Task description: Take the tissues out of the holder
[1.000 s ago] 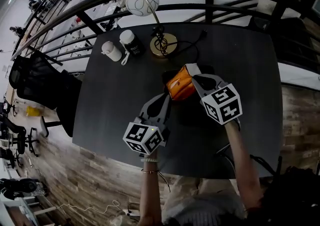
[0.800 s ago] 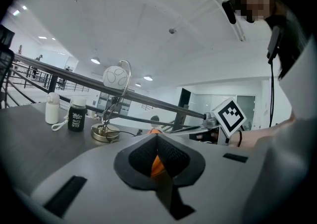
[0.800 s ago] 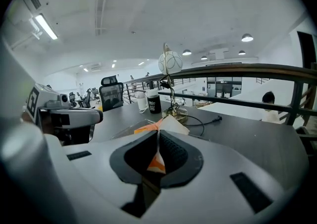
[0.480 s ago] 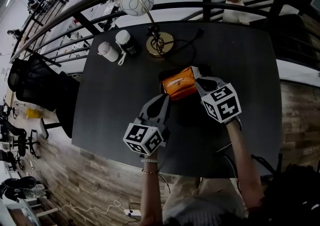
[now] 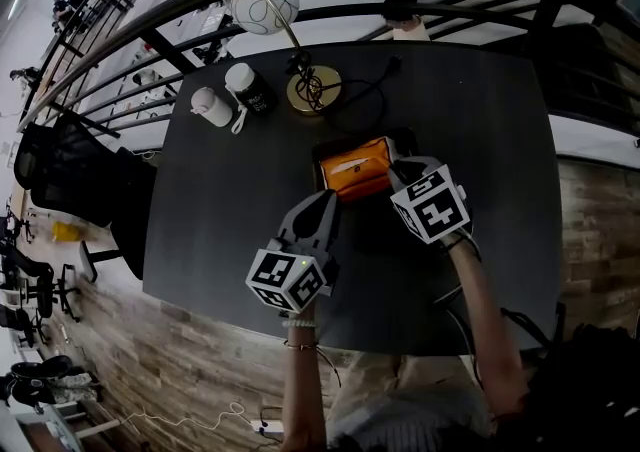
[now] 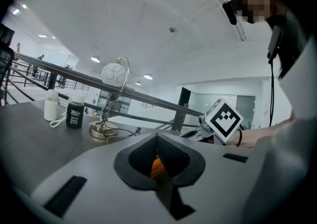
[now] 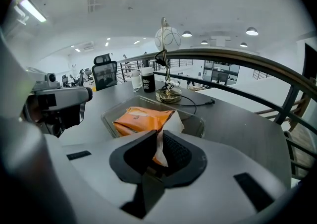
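An orange tissue pack point(image 5: 355, 168) lies in a clear rectangular holder point(image 5: 405, 137) in the middle of the dark table. My right gripper point(image 5: 392, 172) is at the pack's right end, shut on its pale end flap. In the right gripper view the pack point(image 7: 141, 119) stretches away from the shut jaws of the right gripper point(image 7: 158, 144), inside the holder point(image 7: 195, 125). My left gripper point(image 5: 325, 202) hovers just left of the holder, pointing at it. Its jaws point(image 6: 157, 141) are shut on nothing, with a sliver of orange showing beyond them.
A brass lamp with a globe shade point(image 5: 313, 90) stands behind the holder, its cable point(image 5: 375, 80) trailing right. A white bottle point(image 5: 208, 105) and a dark jar point(image 5: 245, 88) sit at the back left. A curved railing runs behind the table point(image 5: 220, 220).
The pack, tipped up on its end a second ago, now lies flatter in the holder with the right gripper still on its end. The left gripper has stayed put.
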Demonstrator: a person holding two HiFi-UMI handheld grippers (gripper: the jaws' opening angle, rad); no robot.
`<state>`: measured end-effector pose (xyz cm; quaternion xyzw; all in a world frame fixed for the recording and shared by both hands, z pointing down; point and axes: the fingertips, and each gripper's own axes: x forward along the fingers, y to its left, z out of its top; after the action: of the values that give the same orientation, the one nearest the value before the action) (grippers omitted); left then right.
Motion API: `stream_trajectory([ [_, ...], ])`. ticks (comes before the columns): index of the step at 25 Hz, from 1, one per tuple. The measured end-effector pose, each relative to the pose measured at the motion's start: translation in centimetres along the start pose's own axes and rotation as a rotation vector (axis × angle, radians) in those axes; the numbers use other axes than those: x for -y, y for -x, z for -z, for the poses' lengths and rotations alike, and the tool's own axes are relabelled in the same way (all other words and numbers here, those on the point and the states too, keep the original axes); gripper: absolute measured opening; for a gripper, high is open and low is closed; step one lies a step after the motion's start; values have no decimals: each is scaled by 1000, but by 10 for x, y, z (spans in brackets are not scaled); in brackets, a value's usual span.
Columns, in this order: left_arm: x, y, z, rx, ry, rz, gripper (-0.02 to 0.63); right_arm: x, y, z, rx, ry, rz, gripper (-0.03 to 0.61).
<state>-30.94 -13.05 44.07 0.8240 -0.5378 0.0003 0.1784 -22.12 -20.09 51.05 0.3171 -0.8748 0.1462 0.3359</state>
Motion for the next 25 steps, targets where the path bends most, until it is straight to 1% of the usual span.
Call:
stream_trajectory([
  [4,0,-1,2,-5,2,0,8,2,-2,4,-13,32,23,33],
  [9,4,-2,5,-10,2,2,8,-3,6,-1,5,52,22,74],
  [14,7,-3,4,-8,3,2,8,2,12,-2,53,33,8,84],
  [16,9,-3,3,-7,4,-1,8,0,17,-5,79,11,-12,84],
  [21,17,-3,2,-7,-1,-1,8,-5,34,-10,171,-98,-77,83],
  [25,31,0,-4,2,-11,9,8,-16,54,-16,240,-175,-149,82],
])
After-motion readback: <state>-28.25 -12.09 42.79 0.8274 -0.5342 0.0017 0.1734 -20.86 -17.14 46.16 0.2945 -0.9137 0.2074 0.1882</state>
